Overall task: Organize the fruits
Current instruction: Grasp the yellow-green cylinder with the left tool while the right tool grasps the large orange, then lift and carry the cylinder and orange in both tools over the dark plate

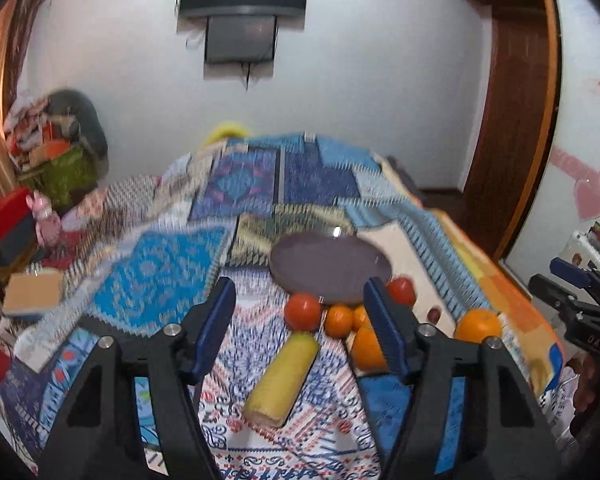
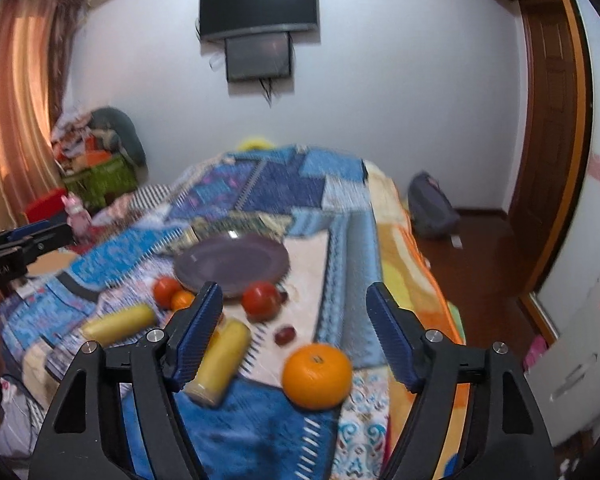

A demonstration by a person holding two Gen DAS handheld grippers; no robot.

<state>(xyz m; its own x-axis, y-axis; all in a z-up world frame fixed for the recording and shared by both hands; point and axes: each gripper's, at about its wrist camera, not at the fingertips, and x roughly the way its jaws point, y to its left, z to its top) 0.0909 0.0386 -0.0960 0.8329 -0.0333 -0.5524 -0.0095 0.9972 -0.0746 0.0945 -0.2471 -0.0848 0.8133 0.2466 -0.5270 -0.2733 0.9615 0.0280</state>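
A purple plate point(image 1: 332, 266) lies empty on the patterned bedspread; it also shows in the right wrist view point(image 2: 232, 266). Around its near rim lie two red tomatoes point(image 1: 303, 312) point(image 2: 261, 301), small oranges point(image 1: 339, 321) point(image 2: 182, 300), a large orange point(image 2: 317, 376) point(image 1: 478, 325), two yellow banana pieces point(image 1: 282, 378) point(image 2: 220, 362) and a dark grape point(image 2: 285, 335). My left gripper point(image 1: 300, 328) is open and empty above a banana piece. My right gripper point(image 2: 294, 336) is open and empty above the large orange. Nothing is held.
The bed's right edge point(image 2: 432, 292) drops to a wooden floor with a grey backpack point(image 2: 432, 208). Boxes and clutter point(image 1: 56, 160) stand left of the bed. A TV point(image 2: 258, 4) hangs on the far wall. A wooden door point(image 2: 548, 100) is at right.
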